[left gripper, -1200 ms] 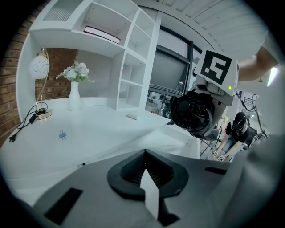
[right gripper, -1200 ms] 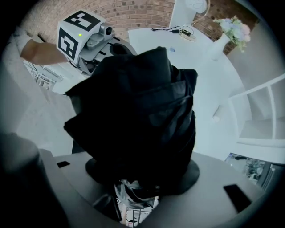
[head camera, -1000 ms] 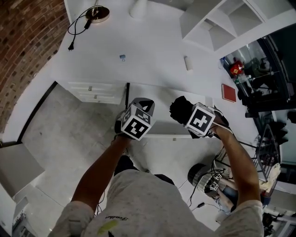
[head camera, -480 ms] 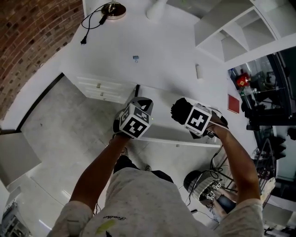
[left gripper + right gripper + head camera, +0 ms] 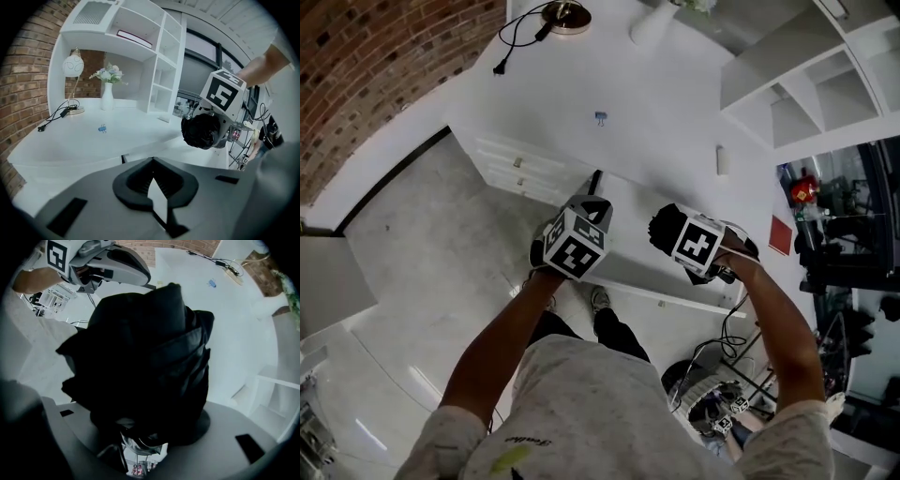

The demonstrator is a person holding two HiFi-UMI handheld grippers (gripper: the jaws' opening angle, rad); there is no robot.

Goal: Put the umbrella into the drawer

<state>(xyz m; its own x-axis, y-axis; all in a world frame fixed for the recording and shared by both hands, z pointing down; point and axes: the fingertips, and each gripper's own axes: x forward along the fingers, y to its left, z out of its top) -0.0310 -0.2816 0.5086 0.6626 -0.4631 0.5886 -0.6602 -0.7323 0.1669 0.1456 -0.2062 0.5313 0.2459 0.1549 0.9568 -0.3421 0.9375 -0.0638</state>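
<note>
White desk (image 5: pixel 656 112), drawer (image 5: pixel 652 281) open below: your right gripper (image 5: pixel 680 239) clamps the folded black umbrella (image 5: pixel 145 362) above the drawer, ready to lower in; your left gripper (image 5: pixel 152 180) is closed, empty, aside.

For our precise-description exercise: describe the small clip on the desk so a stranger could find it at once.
In the left gripper view, find the white desk, then the white vase of flowers beside the lamp's black cord. Just in front of the vase lies a small clip, alone, the only blue thing on the desktop.
</note>
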